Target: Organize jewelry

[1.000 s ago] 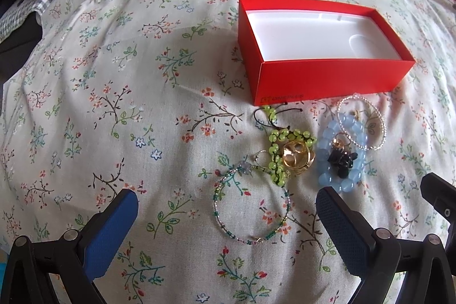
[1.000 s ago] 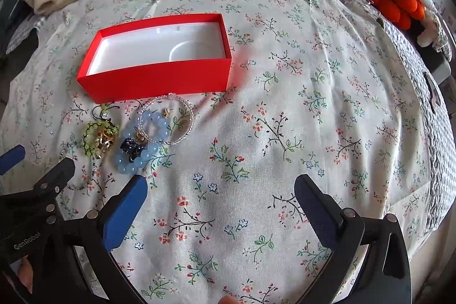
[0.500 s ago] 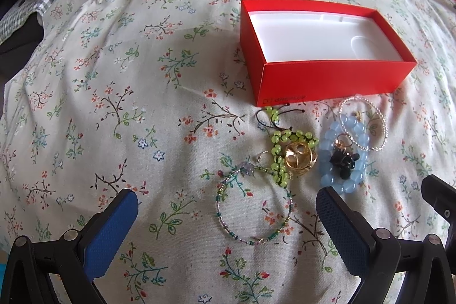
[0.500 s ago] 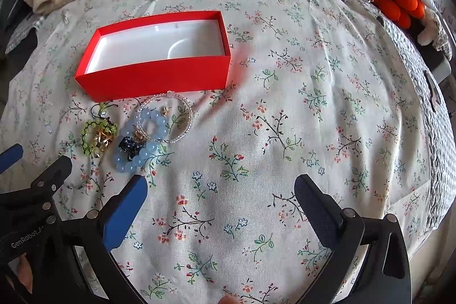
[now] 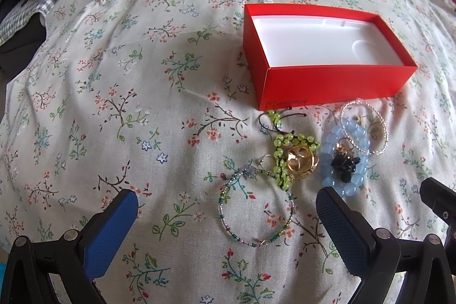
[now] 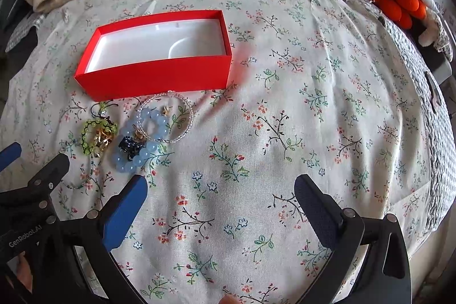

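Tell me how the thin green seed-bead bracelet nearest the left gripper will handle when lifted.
The thin green seed-bead bracelet will probably droop: it lies as a slack, uneven loop on the floral bedspread. It looks light, its beads being tiny. It may snag the lime-green beaded bracelet, which touches it.

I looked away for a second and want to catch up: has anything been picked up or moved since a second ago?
Nothing was picked up. Both views crept slightly forward toward the jewelry; the left gripper and right gripper keep their jaws open and empty. The red box is empty, and the bracelets, including the blue bead bracelet, lie where they were.
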Motion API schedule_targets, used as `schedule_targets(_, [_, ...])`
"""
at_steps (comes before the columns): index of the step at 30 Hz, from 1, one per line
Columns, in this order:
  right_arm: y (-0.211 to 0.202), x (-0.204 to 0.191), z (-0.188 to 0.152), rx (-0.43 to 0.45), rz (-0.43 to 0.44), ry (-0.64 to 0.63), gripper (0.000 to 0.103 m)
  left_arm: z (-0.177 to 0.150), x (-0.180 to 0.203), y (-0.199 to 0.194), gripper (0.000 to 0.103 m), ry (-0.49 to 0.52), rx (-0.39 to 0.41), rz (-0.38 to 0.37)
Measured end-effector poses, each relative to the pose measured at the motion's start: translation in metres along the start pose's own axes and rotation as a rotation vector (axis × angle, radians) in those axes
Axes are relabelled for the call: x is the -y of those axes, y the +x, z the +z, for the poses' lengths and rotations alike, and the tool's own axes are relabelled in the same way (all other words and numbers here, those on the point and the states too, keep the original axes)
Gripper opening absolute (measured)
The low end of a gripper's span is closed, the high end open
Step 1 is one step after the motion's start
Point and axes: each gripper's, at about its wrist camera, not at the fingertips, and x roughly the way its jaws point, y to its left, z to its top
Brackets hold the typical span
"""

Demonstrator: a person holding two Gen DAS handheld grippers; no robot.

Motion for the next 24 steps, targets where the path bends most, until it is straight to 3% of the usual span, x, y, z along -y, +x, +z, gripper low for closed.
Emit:
schedule_targets(3, [0.0,0.002,0.001,-0.013,0.027,0.007,0.103,0.0,0.001,-0.002,0.102,0.003,0.01,-0.002])
schedule_targets(6, [0.0,0.003,0.006,-0.042,0.137,0.043,0.103,0.002,-0.002,-0.004,0.102,-0.003,0.018,-0.016])
schedule_targets(11, [0.005,0.005,0.016,-0.048,0.08,0.004,0.103,0.01,-0.007,-0.011,0.102,-0.007,0.037,-0.034])
schedule_targets(19, [0.009,0.013,0.036,-0.052,0.173,0.011,0.103,0.027,-0.002,-0.005,0.102,0.088,-0.022,-0.039])
schedule_targets(24, [0.016,0.02,0.05,-0.065,0.218,0.019,0.103,0.04,-0.004,0.007,0.102,0.096,-0.073,-0.089])
